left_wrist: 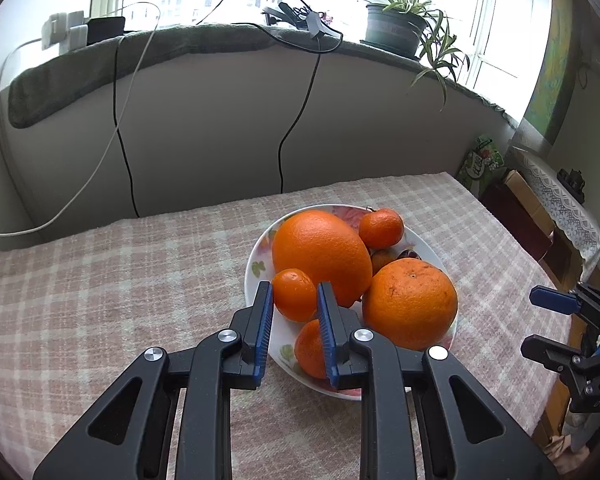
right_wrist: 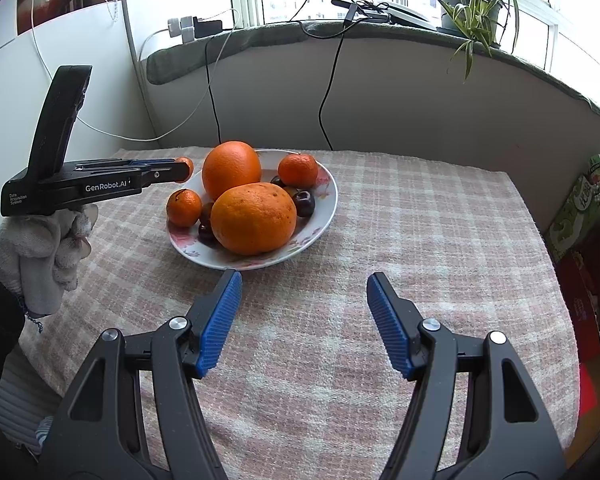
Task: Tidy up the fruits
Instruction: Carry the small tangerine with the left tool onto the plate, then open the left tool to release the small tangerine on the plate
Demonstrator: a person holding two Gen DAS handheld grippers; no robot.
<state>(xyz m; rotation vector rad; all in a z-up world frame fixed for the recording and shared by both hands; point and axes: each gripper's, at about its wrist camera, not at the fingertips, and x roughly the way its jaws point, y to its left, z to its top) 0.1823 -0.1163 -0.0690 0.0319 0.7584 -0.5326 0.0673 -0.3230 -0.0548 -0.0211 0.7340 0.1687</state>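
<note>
- Currently my left gripper (left_wrist: 294, 294) has its jaws clamped on a small mandarin (left_wrist: 295, 294), raised over the near rim of the plate (left_wrist: 256, 256).
- My right gripper (right_wrist: 304, 280) has its jaws apart, holding nothing, with the plate just ahead on the checked worktop (right_wrist: 420, 220).
- Ahead of the left jaws lie two large oranges (left_wrist: 320, 256) and more mandarins (left_wrist: 381, 228).

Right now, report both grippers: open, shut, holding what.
Left gripper: shut on a small mandarin, held above the plate.
Right gripper: open, holding nothing, over the checked cloth.
</note>
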